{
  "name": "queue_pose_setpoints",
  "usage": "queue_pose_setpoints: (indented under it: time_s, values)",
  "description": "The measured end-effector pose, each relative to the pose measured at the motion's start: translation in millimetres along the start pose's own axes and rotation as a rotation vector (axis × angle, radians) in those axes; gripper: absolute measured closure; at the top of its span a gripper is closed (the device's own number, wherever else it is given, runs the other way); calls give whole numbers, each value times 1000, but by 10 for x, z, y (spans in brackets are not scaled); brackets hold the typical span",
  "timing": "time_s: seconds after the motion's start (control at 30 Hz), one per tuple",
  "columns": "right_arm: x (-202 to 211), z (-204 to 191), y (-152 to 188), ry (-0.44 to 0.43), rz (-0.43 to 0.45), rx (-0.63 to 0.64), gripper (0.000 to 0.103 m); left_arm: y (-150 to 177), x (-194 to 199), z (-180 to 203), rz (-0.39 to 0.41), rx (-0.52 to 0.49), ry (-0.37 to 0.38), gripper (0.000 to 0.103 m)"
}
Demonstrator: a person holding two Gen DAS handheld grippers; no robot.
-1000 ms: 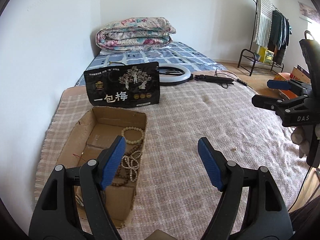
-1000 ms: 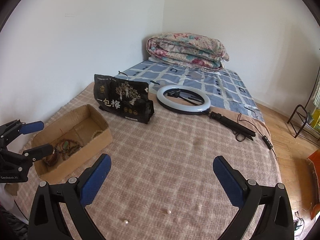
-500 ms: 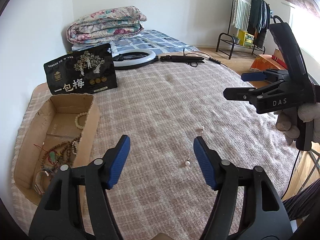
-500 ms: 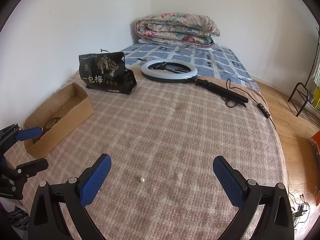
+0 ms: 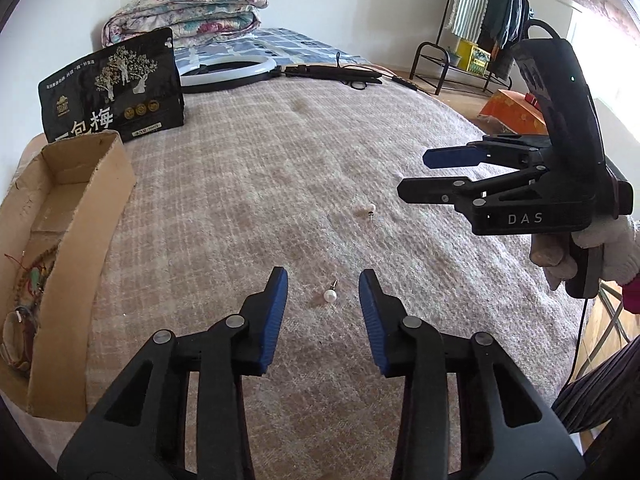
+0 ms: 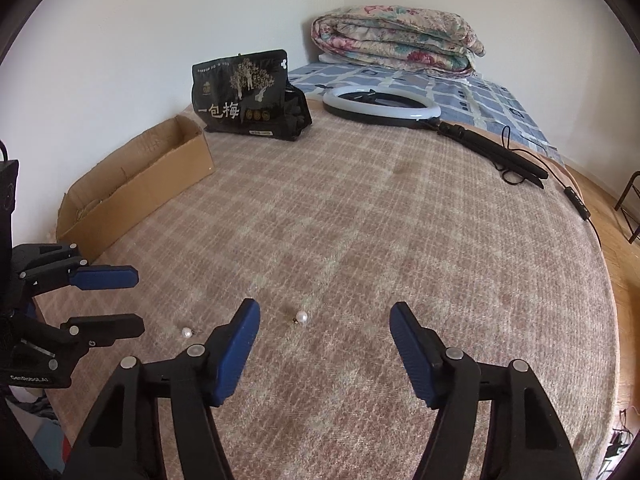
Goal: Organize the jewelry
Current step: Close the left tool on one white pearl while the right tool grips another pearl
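Two pearl stud earrings lie on the plaid blanket. In the left wrist view the near pearl [image 5: 329, 296] lies between the tips of my open left gripper [image 5: 323, 294]; the far pearl [image 5: 371, 208] lies below my open right gripper [image 5: 418, 174]. In the right wrist view one pearl [image 6: 301, 316] lies between the tips of my open right gripper [image 6: 324, 320], left of centre; the other pearl [image 6: 186, 333] lies beside my left gripper [image 6: 120, 300]. A cardboard box [image 5: 90, 216] at the left holds bead bracelets [image 5: 34, 280]; it also shows in the right wrist view [image 6: 136, 192].
A black snack bag [image 5: 112, 92] stands behind the box. A ring light [image 6: 380, 106] with its folded black stand [image 6: 492, 152] and cable lies farther back. A folded quilt [image 6: 396, 38] lies at the wall. The bed's right edge drops to wooden floor [image 6: 624, 216].
Both grippers have dropped lower and closer to the blanket. My left gripper has swung right, away from the box, until the near pearl lies between its tips. Its jaws have narrowed.
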State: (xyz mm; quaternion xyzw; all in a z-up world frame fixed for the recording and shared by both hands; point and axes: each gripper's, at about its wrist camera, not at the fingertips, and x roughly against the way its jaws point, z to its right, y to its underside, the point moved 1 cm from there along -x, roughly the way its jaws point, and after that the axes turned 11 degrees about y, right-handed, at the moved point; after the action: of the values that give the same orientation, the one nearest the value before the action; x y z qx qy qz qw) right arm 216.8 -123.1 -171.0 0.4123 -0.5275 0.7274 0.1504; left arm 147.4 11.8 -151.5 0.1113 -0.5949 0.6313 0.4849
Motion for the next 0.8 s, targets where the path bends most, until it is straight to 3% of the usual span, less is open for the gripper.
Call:
queue_pose_setpoints:
  time_s: [0.23, 0.8]
  values:
    - [-222, -103, 106, -29, -32, 71, 61, 51, -210, -29, -21, 11, 14, 67]
    - [-420, -201, 75, -64, -23, 130, 72, 95, -388, -46, -48, -4, 17, 71]
